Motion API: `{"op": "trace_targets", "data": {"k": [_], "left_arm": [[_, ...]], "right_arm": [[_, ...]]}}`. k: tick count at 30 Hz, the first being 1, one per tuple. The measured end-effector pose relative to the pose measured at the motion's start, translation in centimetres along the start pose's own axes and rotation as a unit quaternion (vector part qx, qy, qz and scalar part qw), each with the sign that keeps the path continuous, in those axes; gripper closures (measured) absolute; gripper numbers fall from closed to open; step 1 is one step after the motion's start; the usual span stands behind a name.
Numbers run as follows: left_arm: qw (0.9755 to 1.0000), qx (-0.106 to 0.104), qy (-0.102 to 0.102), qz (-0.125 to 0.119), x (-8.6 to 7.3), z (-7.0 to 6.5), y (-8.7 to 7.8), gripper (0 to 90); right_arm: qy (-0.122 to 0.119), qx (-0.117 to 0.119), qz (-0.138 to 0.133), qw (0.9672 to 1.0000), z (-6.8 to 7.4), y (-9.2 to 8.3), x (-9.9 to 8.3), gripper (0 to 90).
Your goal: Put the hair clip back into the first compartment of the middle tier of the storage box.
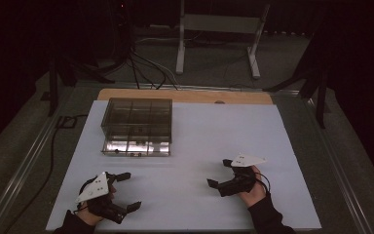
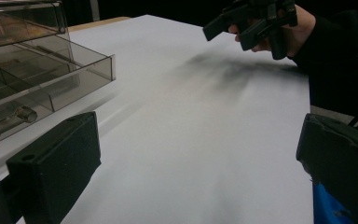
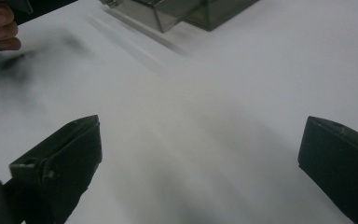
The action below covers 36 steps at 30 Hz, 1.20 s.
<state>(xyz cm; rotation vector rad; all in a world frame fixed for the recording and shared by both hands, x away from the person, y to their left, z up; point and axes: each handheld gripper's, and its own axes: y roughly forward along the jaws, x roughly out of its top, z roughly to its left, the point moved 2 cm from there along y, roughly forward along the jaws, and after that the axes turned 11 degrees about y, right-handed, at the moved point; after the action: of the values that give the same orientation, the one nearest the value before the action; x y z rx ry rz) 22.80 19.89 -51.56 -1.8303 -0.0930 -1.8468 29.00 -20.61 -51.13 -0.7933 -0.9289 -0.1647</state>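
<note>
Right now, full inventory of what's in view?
Drawer box: 1, smoky clear plastic with compartments, far left of the sheet; low drawer appears slightly out toward the person.
Small cylinders: at least 2, clear, in the front drawer.
White sheet: 1, covers the table.
Wooden table edge: 1, tan, beyond the sheet.
White frame stand: 1, on the floor behind.
Cables: several, black, floor behind.
Left gripper: 1, black, near left, open, empty.
Right gripper: 1, black, near right, open, empty.

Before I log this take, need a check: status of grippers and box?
Left gripper open, right gripper open, both empty. Clear compartment box untouched, far left on table. Path between clear.
</note>
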Motion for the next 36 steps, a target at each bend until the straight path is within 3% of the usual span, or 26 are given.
{"op": "trace_targets", "data": {"k": [12,23,36], "left_arm": [[1.0000,0.000,0.000,0.000,0.0,0.0,0.0,0.7],[1.0000,0.000,0.001,0.001,0.0,0.0,0.0,0.7],[1.0000,0.002,0.001,0.002,0.0,0.0,-0.1,0.7]], "right_arm": [[0.032,-0.034,-0.016,0.9988,-2.4,-3.9,-2.4,0.0],[0.045,-0.059,-0.015,0.9971,-2.9,-6.5,-4.7,0.0],[0.052,-0.089,-0.022,0.9944,-3.6,-8.5,-6.2,0.0]]}}
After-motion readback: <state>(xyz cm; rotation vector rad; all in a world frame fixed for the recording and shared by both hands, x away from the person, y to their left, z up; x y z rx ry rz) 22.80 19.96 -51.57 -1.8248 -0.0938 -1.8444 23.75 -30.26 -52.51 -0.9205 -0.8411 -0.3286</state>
